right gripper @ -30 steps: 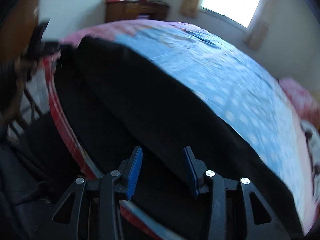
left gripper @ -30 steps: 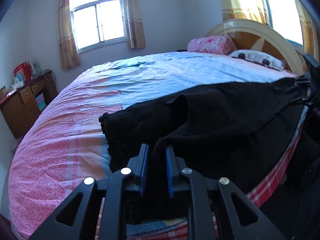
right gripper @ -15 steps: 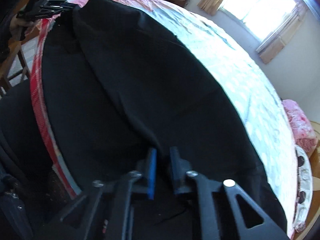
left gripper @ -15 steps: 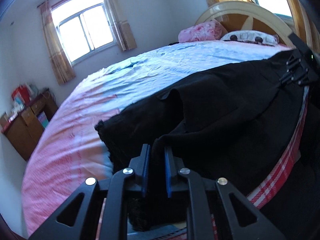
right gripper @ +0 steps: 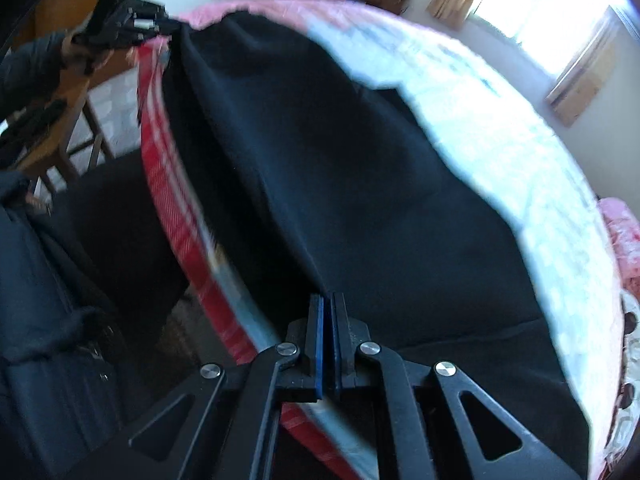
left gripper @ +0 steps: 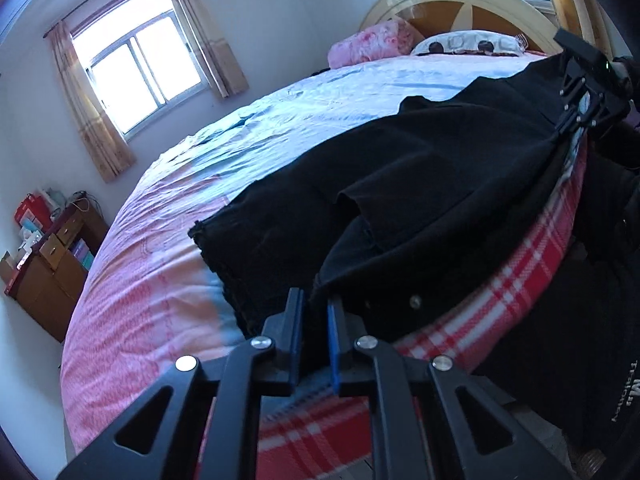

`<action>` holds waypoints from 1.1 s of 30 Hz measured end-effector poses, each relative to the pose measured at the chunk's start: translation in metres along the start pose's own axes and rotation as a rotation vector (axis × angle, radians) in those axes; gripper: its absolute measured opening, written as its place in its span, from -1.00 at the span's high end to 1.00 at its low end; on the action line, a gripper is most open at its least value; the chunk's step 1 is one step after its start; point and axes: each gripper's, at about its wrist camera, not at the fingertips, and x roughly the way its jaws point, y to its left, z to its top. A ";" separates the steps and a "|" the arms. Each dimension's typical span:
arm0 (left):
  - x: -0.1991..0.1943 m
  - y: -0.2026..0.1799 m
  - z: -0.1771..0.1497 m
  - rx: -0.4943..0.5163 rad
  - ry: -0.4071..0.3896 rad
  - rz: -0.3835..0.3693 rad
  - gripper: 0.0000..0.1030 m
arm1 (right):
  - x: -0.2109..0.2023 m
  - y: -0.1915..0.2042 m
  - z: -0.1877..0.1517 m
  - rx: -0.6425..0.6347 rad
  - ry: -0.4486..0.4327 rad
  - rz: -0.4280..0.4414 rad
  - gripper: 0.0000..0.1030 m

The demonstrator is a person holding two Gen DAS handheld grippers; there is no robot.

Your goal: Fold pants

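My left gripper [left gripper: 313, 312] has its blue-lined fingers [left gripper: 295, 322] drawn close together, a narrow gap between them, and a fold of the black pants [left gripper: 420, 184] sits pinched in that gap. The cloth rises from the pinch toward the bed [left gripper: 160, 280], so I am holding a lifted edge at the foot end of the garment, just over the bed's near side where the red plaid blanket [left gripper: 500, 280] shows along the edge.

My right gripper [right gripper: 328, 312] has its fingers [right gripper: 318, 340] pressed almost flat against each other. The view there is blurred, but the pants [right gripper: 360, 180] meet the tips and appear to be clamped between them, at the part of the garment nearest the headboard [left gripper: 460, 4].

The pants lie stretched lengthwise along the near side of the bed, strung between my two grippers. In the left view I see the right gripper [left gripper: 580, 92] gripping the far end of the cloth up by the headboard, and in the right view the left gripper [right gripper: 128, 20] shows at the opposite end, toward the foot of the bed. One frayed leg hem [left gripper: 216, 256] lies flat on the pink and blue sheet, further in on the bed than my left fingers.

A pink pillow [left gripper: 368, 44] and a white pillow [left gripper: 468, 42] rest against the headboard.
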 end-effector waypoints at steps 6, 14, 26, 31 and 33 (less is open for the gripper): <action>-0.013 0.005 -0.014 -0.025 0.008 0.015 0.74 | -0.017 -0.018 0.009 0.052 -0.032 0.062 0.94; -0.012 0.001 -0.016 -0.006 0.011 0.041 0.74 | -0.012 -0.021 0.008 0.022 0.018 0.089 0.94; -0.015 0.009 -0.045 -0.008 0.168 0.137 0.30 | -0.034 -0.048 -0.002 0.047 0.012 0.143 0.86; -0.051 0.034 -0.023 -0.237 0.009 0.144 0.00 | -0.063 -0.091 0.002 0.215 -0.082 0.214 0.28; -0.055 0.026 -0.008 -0.247 -0.057 0.136 -0.38 | -0.073 -0.111 0.013 0.307 -0.148 0.254 0.11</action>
